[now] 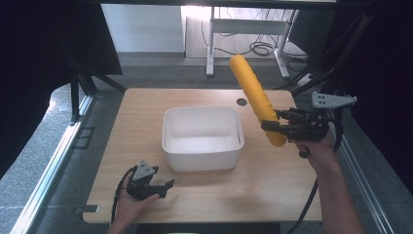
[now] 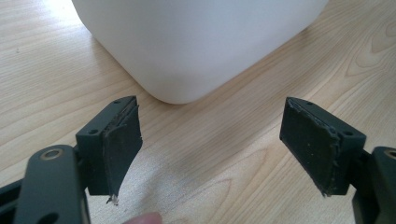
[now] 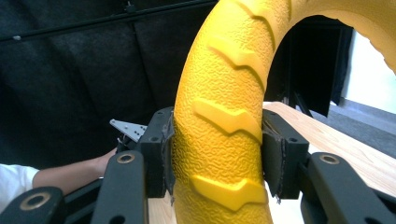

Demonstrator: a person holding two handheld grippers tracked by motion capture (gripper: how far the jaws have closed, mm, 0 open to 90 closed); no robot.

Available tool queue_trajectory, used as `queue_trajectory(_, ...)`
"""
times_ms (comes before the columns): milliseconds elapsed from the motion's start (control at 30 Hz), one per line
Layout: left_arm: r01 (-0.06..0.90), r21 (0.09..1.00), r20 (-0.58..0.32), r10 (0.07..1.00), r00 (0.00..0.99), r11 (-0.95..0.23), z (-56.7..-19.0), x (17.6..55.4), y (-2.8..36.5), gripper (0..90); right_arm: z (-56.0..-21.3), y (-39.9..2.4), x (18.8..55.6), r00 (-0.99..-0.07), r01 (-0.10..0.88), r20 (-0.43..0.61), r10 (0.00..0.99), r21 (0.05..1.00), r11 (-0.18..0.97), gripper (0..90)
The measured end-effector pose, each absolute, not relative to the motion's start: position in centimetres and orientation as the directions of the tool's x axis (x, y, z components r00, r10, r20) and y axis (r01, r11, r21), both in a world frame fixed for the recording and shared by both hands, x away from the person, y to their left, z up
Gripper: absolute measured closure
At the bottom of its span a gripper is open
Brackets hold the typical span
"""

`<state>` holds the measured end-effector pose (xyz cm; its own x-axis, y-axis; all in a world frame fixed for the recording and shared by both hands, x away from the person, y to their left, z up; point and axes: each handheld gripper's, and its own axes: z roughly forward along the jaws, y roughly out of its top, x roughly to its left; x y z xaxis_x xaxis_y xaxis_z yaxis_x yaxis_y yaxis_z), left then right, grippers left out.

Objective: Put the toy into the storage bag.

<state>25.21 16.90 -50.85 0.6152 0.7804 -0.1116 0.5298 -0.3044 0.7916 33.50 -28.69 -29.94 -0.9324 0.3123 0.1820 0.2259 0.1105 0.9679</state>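
Right tool [image 1: 272, 125] pinches a yellow ring [image 1: 255, 95] above the bench [image 1: 272, 180]; left tool [image 1: 165, 187] rests spread beside the white bin [image 1: 202, 158].

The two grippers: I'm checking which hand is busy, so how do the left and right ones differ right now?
The right gripper is shut on the yellow ring; the left gripper stands open with nothing between its jaws. The right one is held up in the air beside the white bin; the left one sits low at the table, facing the bin's corner. Both have black jaws.
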Motion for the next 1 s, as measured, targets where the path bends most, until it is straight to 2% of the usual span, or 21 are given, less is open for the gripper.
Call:
queue_trajectory(467,0.53,0.791,-0.111,0.78,0.616,-0.306,-50.8,25.2,17.0,20.6,-28.6,-26.0,33.7,-0.956,0.202,0.171,0.237,0.973,0.115,51.2)
queue_trajectory(1000,0.53,0.792,-0.111,0.782,0.614,-0.304,-50.8,25.2,17.2,20.6,-28.9,-23.2,34.7,-0.967,0.215,0.192,0.17,0.968,0.131,51.2)
